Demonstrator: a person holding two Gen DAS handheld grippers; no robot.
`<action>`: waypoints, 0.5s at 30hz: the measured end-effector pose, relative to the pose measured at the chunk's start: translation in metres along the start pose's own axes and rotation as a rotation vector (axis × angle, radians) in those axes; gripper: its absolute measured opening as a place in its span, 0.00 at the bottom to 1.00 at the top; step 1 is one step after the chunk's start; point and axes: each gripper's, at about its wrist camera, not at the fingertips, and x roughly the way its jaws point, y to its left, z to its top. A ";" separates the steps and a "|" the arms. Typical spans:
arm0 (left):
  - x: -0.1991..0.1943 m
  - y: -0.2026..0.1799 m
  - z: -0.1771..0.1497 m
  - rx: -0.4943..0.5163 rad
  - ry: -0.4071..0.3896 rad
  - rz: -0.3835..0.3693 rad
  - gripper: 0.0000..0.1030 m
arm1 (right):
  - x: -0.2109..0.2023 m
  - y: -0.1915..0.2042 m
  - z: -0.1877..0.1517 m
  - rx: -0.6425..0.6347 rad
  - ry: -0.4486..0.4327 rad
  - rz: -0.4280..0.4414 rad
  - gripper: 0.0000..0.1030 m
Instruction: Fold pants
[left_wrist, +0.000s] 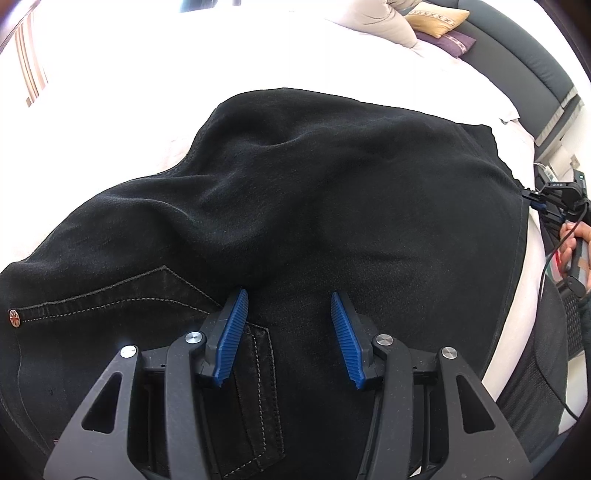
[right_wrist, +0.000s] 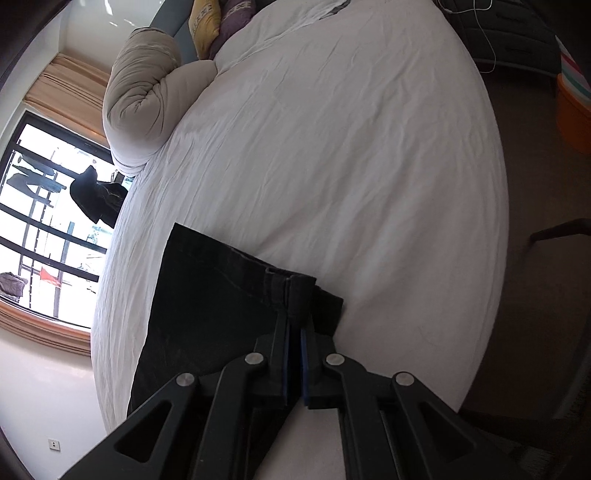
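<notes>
Black pants (left_wrist: 314, 192) lie rumpled on a white bed (left_wrist: 147, 66), pocket stitching and a rivet at the lower left. My left gripper (left_wrist: 290, 301) is open, its blue pads just above the fabric near the waist. My right gripper (right_wrist: 295, 325) is shut on the pants' hem (right_wrist: 295, 291) and holds that end a little above the sheet (right_wrist: 351, 166). It also shows in the left wrist view at the far right edge of the pants (left_wrist: 535, 197), held by a hand.
A rolled beige duvet (right_wrist: 144, 103) and yellow and purple pillows (right_wrist: 218, 26) lie at the head of the bed. A dark headboard (left_wrist: 524, 66) runs along the right. A window (right_wrist: 44, 229) is to the left. Brown floor (right_wrist: 535, 258), a chair and an orange bin are right of the bed.
</notes>
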 end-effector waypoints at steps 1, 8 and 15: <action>0.000 0.000 0.000 -0.001 -0.003 0.002 0.44 | -0.004 0.001 -0.001 -0.007 -0.010 -0.018 0.07; -0.002 0.000 -0.003 -0.004 -0.011 0.000 0.44 | -0.007 -0.008 0.004 0.019 -0.008 -0.058 0.29; -0.006 -0.004 -0.006 0.005 -0.020 0.016 0.45 | -0.050 0.021 0.014 -0.096 -0.099 -0.001 0.35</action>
